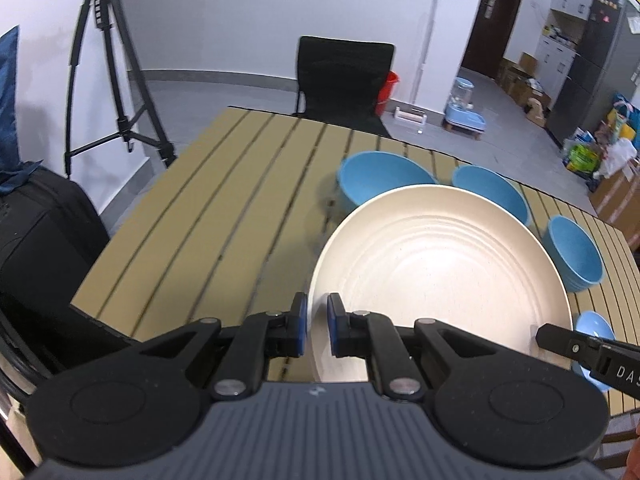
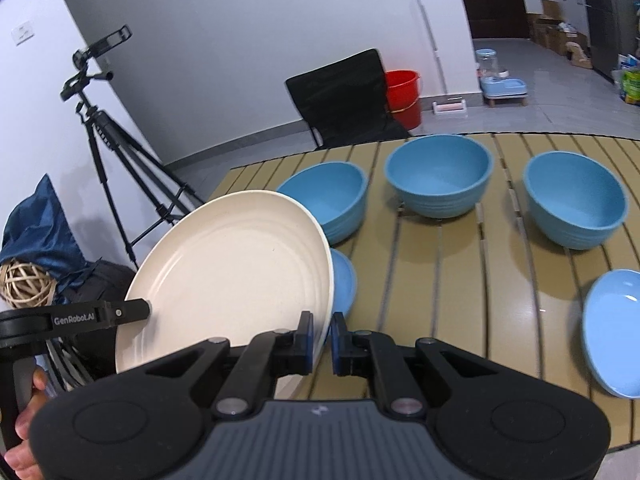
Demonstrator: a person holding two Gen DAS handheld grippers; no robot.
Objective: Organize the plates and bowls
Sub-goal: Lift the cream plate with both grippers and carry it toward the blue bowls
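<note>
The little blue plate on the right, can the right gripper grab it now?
Probably not yet. The right gripper is shut on the white plate's rim, though the way to the little blue plate looks clear.

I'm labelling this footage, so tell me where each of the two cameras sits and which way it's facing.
Left wrist: on the left gripper, looking down across the slatted table; its jaws clamp the cream plate; right gripper's finger at right.
Right wrist: on the right gripper, angled over three blue bowls; a hand holds the left gripper at left.
Shared: the plate, bowls, black chair, tripod.
</note>
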